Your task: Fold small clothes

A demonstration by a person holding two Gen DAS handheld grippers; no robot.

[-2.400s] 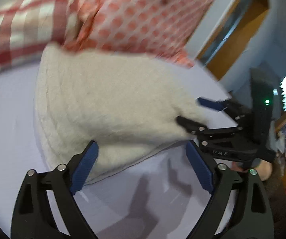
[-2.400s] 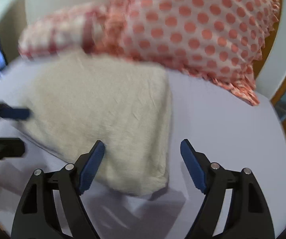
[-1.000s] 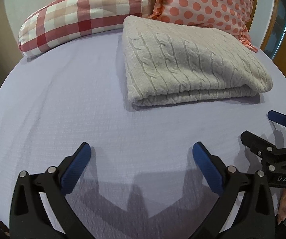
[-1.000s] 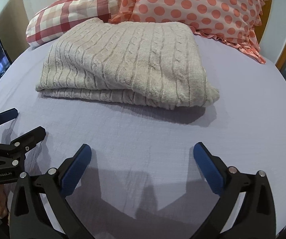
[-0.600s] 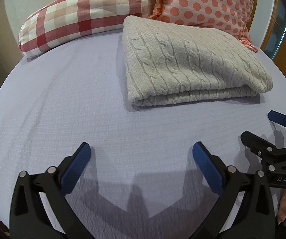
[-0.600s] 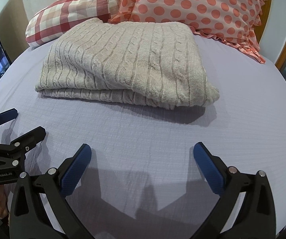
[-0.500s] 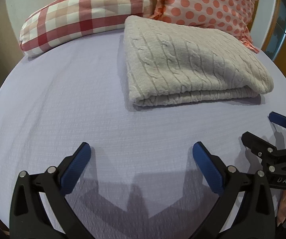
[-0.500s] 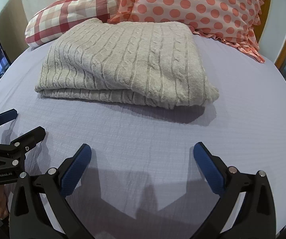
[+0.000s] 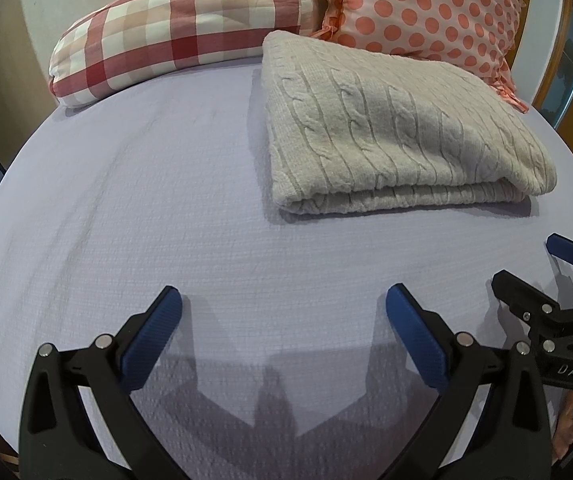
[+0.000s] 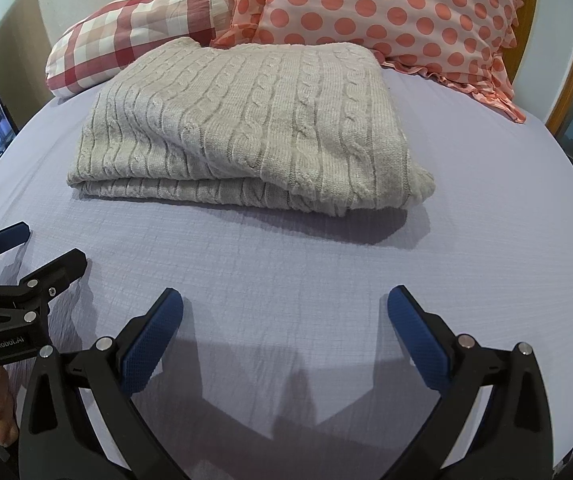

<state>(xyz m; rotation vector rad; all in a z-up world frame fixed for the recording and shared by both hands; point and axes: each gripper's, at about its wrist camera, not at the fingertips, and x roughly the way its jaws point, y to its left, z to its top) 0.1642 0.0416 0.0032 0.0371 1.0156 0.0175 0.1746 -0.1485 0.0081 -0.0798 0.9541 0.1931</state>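
Note:
A cream cable-knit sweater (image 9: 390, 128) lies folded in a flat rectangle on the lilac bed sheet (image 9: 146, 208), its far edge against the pillows. It also shows in the right wrist view (image 10: 254, 128). My left gripper (image 9: 282, 312) is open and empty, held over bare sheet in front of the sweater, apart from it. My right gripper (image 10: 286, 312) is open and empty too, also short of the sweater. Each gripper shows at the edge of the other's view: the right one (image 9: 542, 264) and the left one (image 10: 34, 248).
A red-checked pillow (image 9: 174, 28) and a pink pillow with coral dots (image 9: 426, 8) lie at the head of the bed behind the sweater. A wooden frame (image 9: 566, 64) stands at the right. The sheet (image 10: 486, 200) spreads wide around the sweater.
Both grippers pulled back from the sweater since 2.4 s ago, leaving it folded on the sheet. Over the last second they have hardly moved.

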